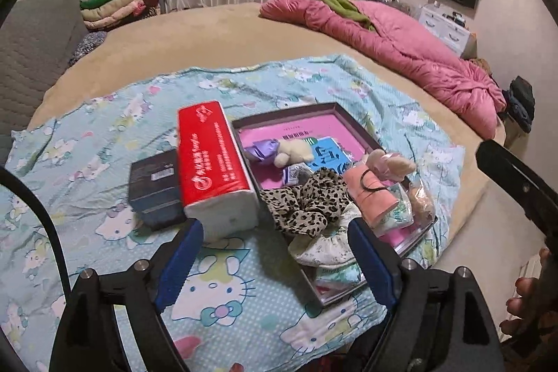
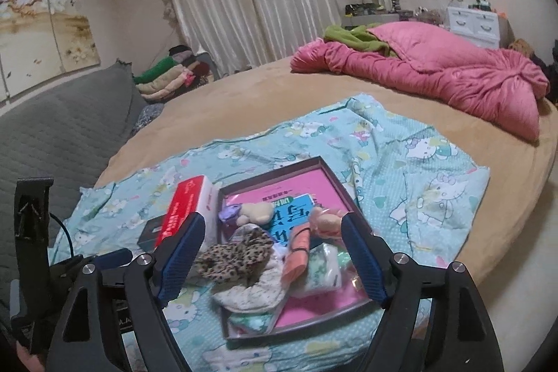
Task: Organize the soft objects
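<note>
A round bed (image 1: 216,30) carries a pale blue cartoon-cat blanket (image 1: 104,135), and everything of the task sits on that blanket. Toward its left side lies a small dark box (image 1: 157,187), touching the red tissue pack (image 1: 212,159) that stands on its long edge just beside it. Right of the pack, and against it, is a shallow tray (image 1: 296,114) with a pink floor. In the tray's far left part lie a purple cloth scrap (image 1: 259,150) and a cream plush toy (image 1: 296,152), next to a blue booklet (image 1: 329,159). A leopard-print scrunchie (image 1: 307,201) drapes over the tray's near left rim, with a white floral scrunchie (image 1: 321,250) just below it. Further right sit a peach roll of cloth (image 1: 369,197) with a black hair tie on it, a pink bow (image 1: 380,159) and a clear plastic bag — its contents too blurred to tell.

The left gripper (image 1: 275,264) hangs above the blanket's near edge, jaws wide apart with nothing between them. The right gripper (image 2: 272,257) hangs over the tray, jaws also wide apart and pressing on nothing. At the bed's far right edge lies a bunched pink quilt (image 1: 418,58) with a green cloth (image 1: 334,2) on it.
</note>
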Tool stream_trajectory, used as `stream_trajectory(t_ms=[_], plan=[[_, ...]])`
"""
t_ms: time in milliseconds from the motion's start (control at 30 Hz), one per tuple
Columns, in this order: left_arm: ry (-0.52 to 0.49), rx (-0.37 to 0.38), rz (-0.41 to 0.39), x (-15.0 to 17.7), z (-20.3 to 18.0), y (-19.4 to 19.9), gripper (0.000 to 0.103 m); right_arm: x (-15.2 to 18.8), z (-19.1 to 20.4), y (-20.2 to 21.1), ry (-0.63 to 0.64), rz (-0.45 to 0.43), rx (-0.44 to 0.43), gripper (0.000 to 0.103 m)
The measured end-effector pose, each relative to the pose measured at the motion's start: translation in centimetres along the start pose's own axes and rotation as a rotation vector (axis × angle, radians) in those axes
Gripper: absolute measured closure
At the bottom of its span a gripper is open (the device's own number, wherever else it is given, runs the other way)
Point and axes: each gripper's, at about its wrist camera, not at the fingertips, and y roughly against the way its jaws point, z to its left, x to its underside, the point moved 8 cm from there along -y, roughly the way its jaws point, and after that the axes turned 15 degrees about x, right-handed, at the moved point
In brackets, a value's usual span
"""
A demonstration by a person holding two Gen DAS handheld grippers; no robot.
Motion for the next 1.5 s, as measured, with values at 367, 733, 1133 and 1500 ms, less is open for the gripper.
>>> stream_trajectory(t_ms=[367, 733, 1133, 1500], plan=[[0.021, -0.023, -0.014, 1.1, 0.2, 3.8, 0.018, 1.8, 0.9, 3.1, 0.045, 0.023, 0.055, 0.018], [0.037, -0.047, 0.015, 3.9, 0.2, 4.4, 0.018, 5.4, 0.1, 2.9, 0.080, 0.063, 0.118, 0.018], [0.036, -0.051, 0.043, 5.2, 0.0, 3.9, 0.018, 7.9, 0.8, 2.0, 0.109, 0.131, 0.105, 0.018], [0.041, -0.061, 0.056, 5.6, 0.0, 3.4, 0.018, 7.9, 1.0, 2.0, 0.110, 0.125, 0.099, 0.018]])
